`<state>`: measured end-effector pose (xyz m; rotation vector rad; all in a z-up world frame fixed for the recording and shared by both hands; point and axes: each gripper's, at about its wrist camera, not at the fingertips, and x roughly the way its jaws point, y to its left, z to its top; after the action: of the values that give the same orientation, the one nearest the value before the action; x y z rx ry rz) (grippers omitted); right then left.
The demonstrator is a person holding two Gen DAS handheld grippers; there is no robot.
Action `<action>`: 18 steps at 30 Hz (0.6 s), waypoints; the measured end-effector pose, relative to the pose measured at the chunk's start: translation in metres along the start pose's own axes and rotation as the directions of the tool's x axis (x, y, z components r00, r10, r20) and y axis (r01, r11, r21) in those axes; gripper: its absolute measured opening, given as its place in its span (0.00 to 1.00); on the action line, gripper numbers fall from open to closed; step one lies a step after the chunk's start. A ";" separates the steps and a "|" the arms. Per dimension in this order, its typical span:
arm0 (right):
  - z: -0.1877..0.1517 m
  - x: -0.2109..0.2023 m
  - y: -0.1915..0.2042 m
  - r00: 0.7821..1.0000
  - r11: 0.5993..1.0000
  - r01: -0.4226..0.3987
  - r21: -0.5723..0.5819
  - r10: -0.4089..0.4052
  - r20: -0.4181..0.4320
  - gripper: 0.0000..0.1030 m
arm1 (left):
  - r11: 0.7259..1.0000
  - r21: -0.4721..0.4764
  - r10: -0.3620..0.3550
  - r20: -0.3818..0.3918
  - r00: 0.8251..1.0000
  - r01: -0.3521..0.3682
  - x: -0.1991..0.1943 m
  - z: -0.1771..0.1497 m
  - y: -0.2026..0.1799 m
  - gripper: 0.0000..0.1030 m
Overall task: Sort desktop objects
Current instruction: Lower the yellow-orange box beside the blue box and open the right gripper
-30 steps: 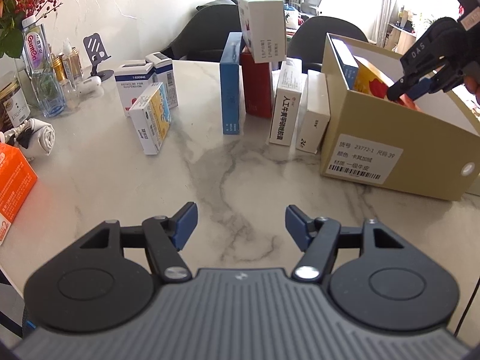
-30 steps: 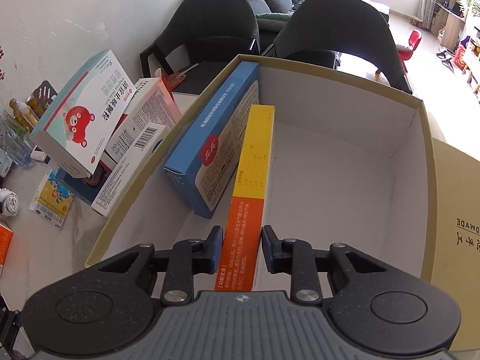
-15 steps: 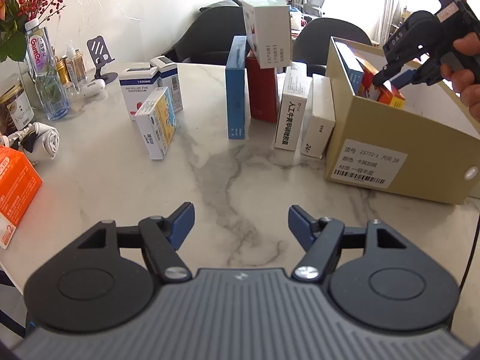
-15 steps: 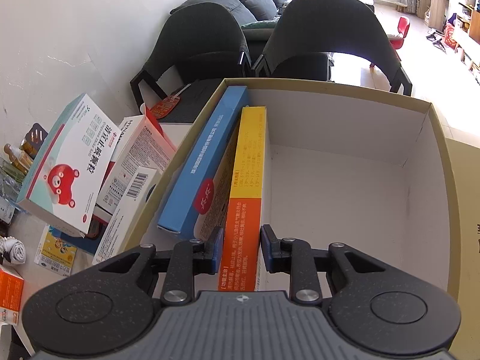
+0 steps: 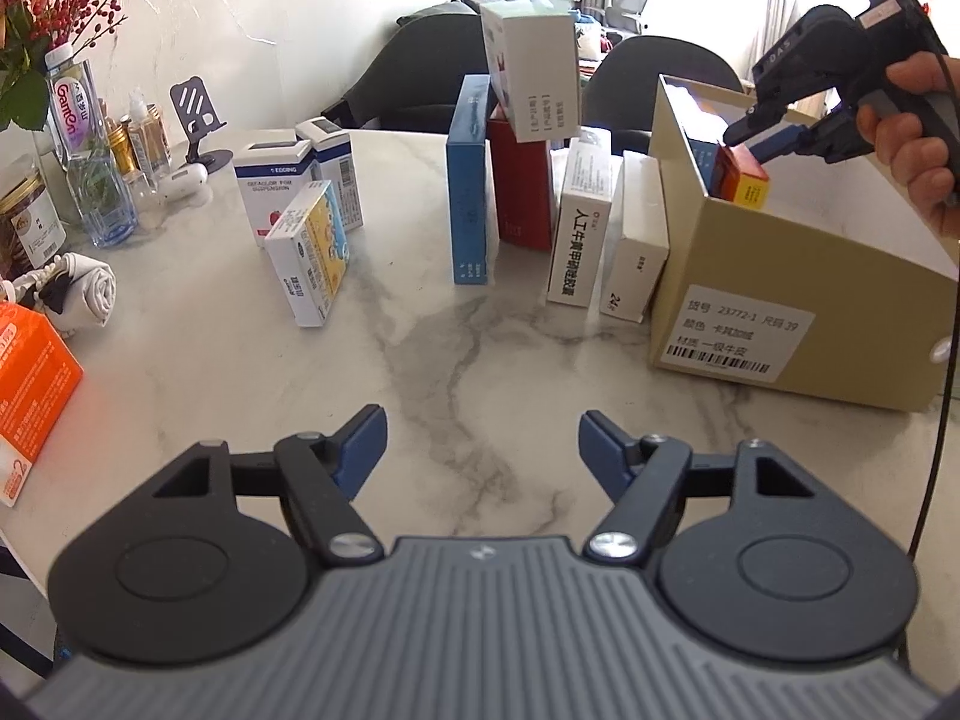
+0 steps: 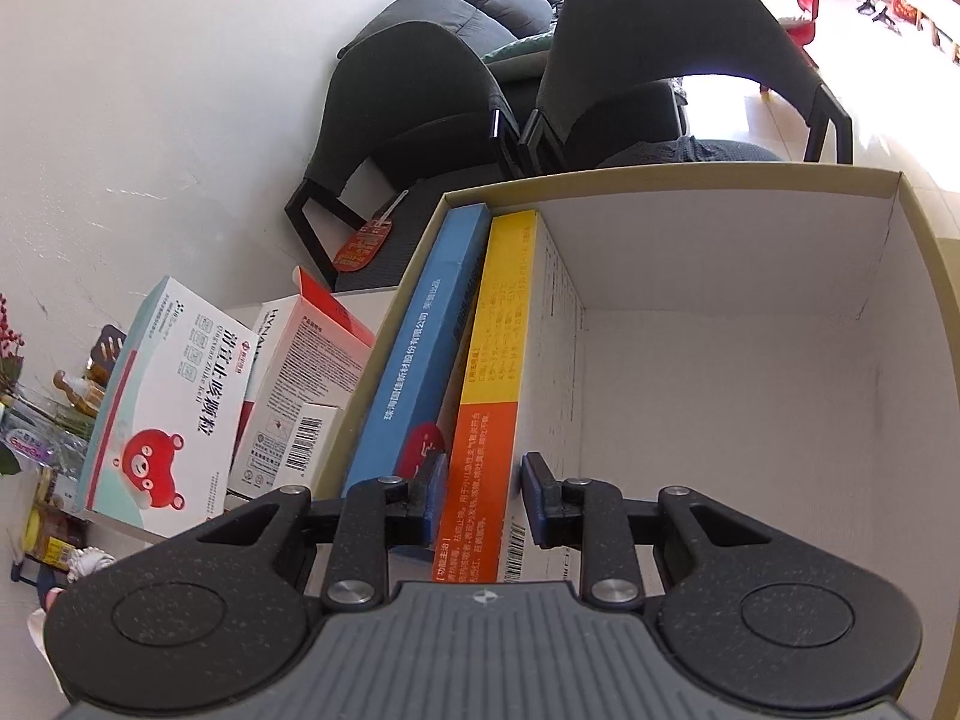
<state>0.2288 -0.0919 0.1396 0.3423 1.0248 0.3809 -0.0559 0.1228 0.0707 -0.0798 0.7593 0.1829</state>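
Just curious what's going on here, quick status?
Right gripper shut on orange-and-yellow carton, inside tan cardboard box. Left gripper open, empty. Blue carton alongside; nothing blocking.

A white marble worktop (image 5: 492,360) with grey veins fills the frame's middle. At right stands a tan cardboard box (image 5: 780,300); upright medicine boxes (image 5: 576,228) cluster beside it at centre, bottles (image 5: 90,180) at upper left, an orange carton (image 5: 30,384) at left.

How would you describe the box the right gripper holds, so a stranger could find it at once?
Start at the tan cardboard box on the marble table. Two slim cartons stand along its left wall. The one wanted is the yellow-and-orange carton, nearer the middle than the blue carton, clamped in the right gripper.
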 end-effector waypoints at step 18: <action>-0.041 -0.022 0.026 0.997 0.964 0.016 -0.265 -0.033 -0.063 0.25 | 1.000 -0.007 -0.012 -0.004 1.000 0.012 0.004 0.000 0.000 0.69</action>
<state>0.1792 -0.0750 0.1480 0.0767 1.0277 0.5035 -0.0527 0.1232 0.0683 -0.0909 0.7625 0.1743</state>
